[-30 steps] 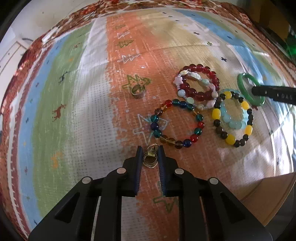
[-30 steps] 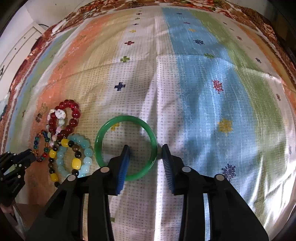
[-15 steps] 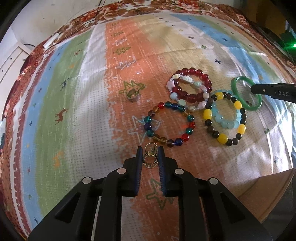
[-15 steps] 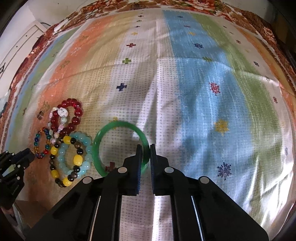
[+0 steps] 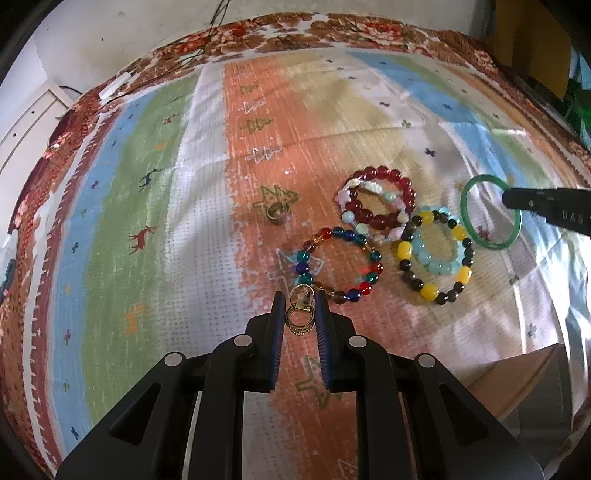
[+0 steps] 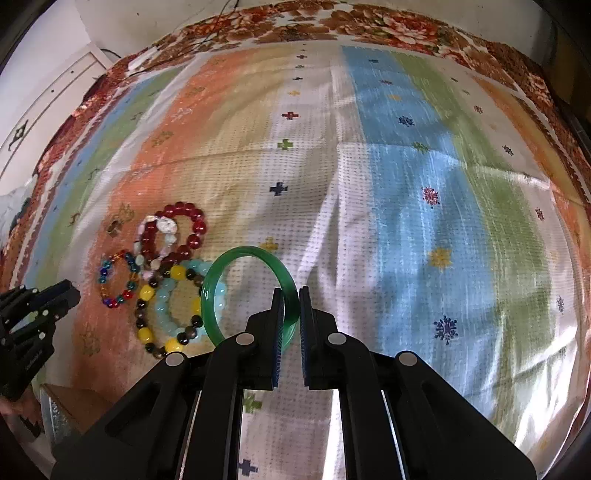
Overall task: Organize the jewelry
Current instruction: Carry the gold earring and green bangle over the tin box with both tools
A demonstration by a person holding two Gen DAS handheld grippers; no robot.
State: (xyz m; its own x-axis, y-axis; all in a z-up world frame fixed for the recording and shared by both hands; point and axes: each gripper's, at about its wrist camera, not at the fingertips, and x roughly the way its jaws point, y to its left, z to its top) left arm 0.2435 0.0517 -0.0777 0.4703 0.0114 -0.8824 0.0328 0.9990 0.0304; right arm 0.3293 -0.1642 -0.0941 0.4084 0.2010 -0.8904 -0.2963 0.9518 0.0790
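My left gripper [image 5: 300, 301] is shut on a cluster of gold rings [image 5: 300, 314], held above the striped cloth. My right gripper [image 6: 290, 295] is shut on the rim of a green bangle [image 6: 221, 266], lifted and tilted upright; it also shows in the left wrist view [image 5: 468, 218]. On the cloth lie a multicolour glass bead bracelet [image 5: 371, 280], a dark red bead bracelet [image 5: 391, 175], a yellow and black bead bracelet [image 5: 428, 290] around a pale blue one [image 5: 430, 260], and a single metal ring [image 5: 277, 213].
The striped cloth [image 6: 406, 192] covers the table, with a floral border [image 6: 369, 18] at the far edge. The bare wooden table corner [image 5: 524, 376] shows at the cloth's near edge. A white cabinet [image 5: 22, 122] stands at far left.
My right gripper closed on the green bangle and lifted it, tilting it upright. My left gripper rose and drew back a little, still holding the gold rings.
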